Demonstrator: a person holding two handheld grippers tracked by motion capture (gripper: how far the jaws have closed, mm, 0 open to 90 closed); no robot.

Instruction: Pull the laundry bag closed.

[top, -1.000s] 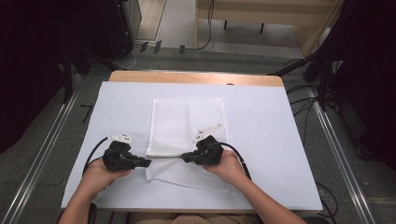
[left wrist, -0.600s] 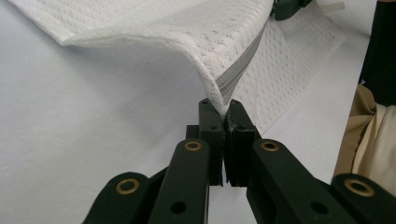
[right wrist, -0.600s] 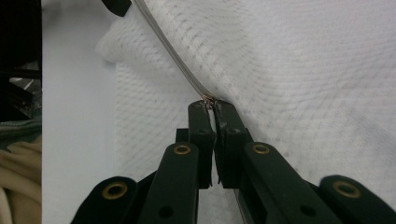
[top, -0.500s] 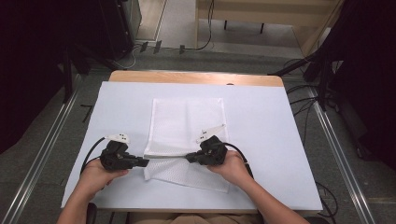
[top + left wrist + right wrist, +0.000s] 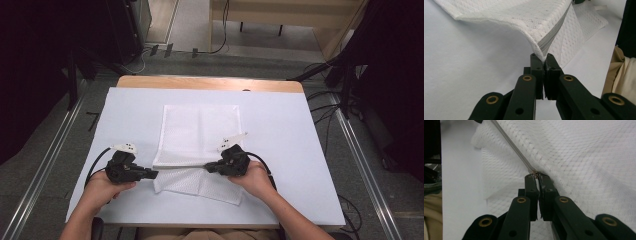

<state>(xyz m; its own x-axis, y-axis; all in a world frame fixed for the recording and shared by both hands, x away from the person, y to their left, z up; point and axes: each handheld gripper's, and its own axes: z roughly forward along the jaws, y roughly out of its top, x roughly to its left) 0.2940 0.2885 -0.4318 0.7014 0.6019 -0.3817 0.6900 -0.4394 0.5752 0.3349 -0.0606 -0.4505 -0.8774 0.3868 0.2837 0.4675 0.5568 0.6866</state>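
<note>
Here we see one table [image 5: 300,150], its white top edged by bare wood at the far side; around it lie grey floor, cables and dark stands; one mesh bag [image 5: 200,130] lies on it, its near part lifted; two tools hold it: the left tool [image 5: 152,173] clamped on its corner, the right tool [image 5: 209,167] clamped at its zip [image 5: 180,168], stretched between them.

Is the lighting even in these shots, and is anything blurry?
High view: the white table is evenly lit, its surroundings dark. Left gripper view: the mesh bag casts a soft shadow; the nearest jaw links look soft. Right gripper view: the zipper is sharp, the mesh beyond slightly hazy.
</note>
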